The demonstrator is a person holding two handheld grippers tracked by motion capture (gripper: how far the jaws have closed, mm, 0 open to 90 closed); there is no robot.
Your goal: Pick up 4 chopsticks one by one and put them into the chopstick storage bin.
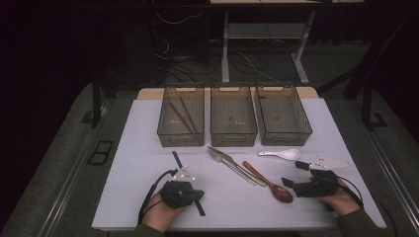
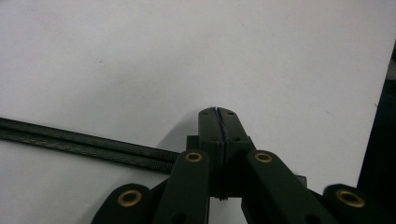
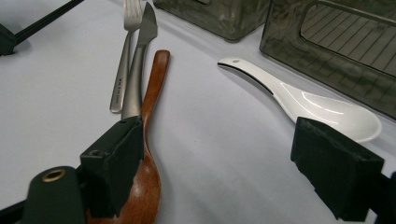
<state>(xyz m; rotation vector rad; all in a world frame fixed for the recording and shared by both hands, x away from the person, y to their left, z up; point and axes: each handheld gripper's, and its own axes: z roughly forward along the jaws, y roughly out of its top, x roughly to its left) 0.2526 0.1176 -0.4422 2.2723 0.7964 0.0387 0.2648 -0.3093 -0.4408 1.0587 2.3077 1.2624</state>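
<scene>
Your right tool (image 3: 233,163) is spread wide near the surface's (image 1: 148,148) front right corner, likely between the wooden spoon (image 3: 149,140) and white spoon (image 3: 322,109). Centre on one handle before clenching (the gripper view shows that spacing; overhead hides it). Your left tool (image 2: 218,112) rests clenched, empty.

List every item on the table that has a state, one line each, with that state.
Left claw: shut, nothing between its jaws.
Right claw: open wide, empty, low over the table.
Left bin: holds two chopsticks.
Middle bin: looks empty.
Right bin: looks empty.
Wooden spoon: lying flat on the table, not held.
White spoon: lying bowl up, not held.
Fork and knife: lying side by side, not held.
</scene>
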